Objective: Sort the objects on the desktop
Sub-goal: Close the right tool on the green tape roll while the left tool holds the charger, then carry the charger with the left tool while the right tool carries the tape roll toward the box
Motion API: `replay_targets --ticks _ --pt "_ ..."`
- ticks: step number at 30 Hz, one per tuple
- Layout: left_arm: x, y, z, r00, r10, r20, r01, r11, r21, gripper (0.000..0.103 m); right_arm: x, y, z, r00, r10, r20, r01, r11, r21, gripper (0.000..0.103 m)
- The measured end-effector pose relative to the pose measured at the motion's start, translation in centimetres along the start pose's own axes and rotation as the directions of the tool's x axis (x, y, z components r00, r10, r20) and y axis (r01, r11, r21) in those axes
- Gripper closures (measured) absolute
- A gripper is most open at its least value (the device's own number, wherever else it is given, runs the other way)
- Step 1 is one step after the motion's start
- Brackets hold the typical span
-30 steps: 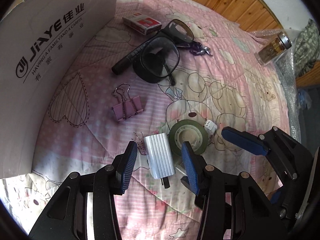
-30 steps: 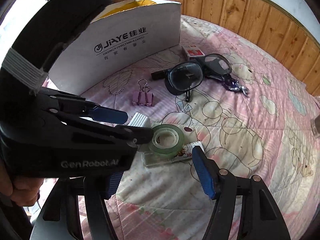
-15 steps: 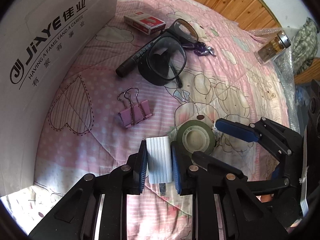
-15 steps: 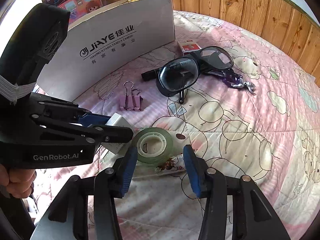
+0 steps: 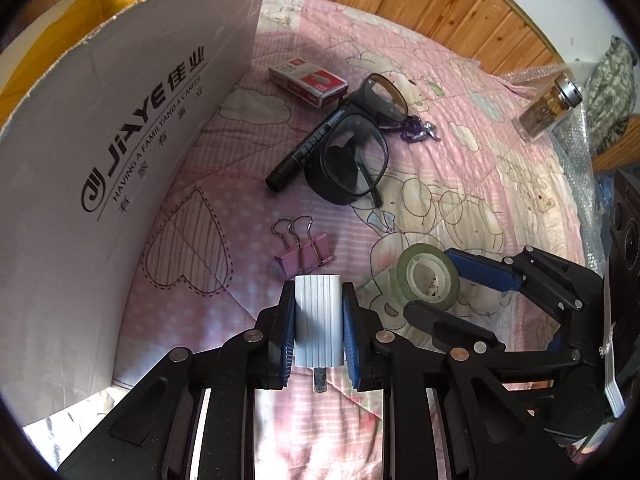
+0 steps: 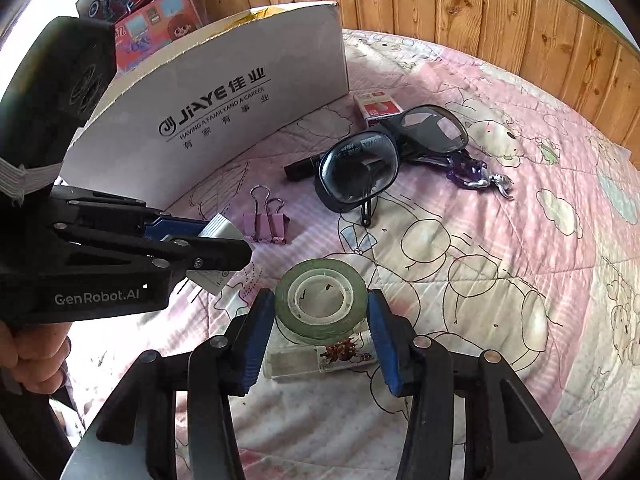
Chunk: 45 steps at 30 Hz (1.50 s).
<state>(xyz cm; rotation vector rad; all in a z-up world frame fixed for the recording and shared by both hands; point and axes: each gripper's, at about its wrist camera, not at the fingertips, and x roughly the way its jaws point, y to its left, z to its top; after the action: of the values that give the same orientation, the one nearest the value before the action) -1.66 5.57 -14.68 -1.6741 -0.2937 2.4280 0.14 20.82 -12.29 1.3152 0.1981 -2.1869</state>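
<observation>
My left gripper (image 5: 318, 294) is closing, its blue pads pressed on both sides of a ribbed white charger (image 5: 319, 320) whose plug pin points toward me. In the right wrist view the charger (image 6: 222, 232) sticks out past the left gripper's fingers (image 6: 180, 228). My right gripper (image 6: 320, 300) is closing too. A green tape roll (image 6: 320, 312) sits between its pads, which touch the roll's sides. The roll rests partly on a small clear box with a sticker (image 6: 340, 354). All of it lies on a pink quilt (image 5: 440, 184).
A big white cardboard box (image 5: 120, 152) stands at the left. On the quilt lie pink binder clips (image 5: 304, 252), a black marker (image 5: 304, 152), black glasses (image 5: 352, 152), a red-white staples box (image 5: 308, 80) and a purple keychain (image 5: 416, 130). A glass bottle (image 5: 548, 108) lies far right.
The left jaws have shut on the white charger and raised it slightly. The right jaws came over the tape roll and narrowed onto its sides.
</observation>
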Motion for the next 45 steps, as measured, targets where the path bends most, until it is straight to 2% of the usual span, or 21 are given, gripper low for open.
replay_targets --ticks 19,37,45 --pt "-6.3 -1.3 0.9 0.990 -0.032 0.141 0.032 0.999 0.008 0.082 -2.8 2.2 1.0 0.995 -0.038 0.087 0.037 0.999 0.011 0.054" --pt "-10.7 -1.0 -0.8 0.977 -0.057 0.205 0.059 0.998 -0.006 0.082 -6.9 5.3 0.4 0.984 -0.076 0.159 0.074 0.997 0.016 0.054" --pt "-12.9 -0.6 -1.0 0.966 -0.076 0.247 0.083 0.996 -0.017 0.082 -8.9 7.0 0.4 0.976 -0.091 0.196 0.090 0.996 0.013 0.054"
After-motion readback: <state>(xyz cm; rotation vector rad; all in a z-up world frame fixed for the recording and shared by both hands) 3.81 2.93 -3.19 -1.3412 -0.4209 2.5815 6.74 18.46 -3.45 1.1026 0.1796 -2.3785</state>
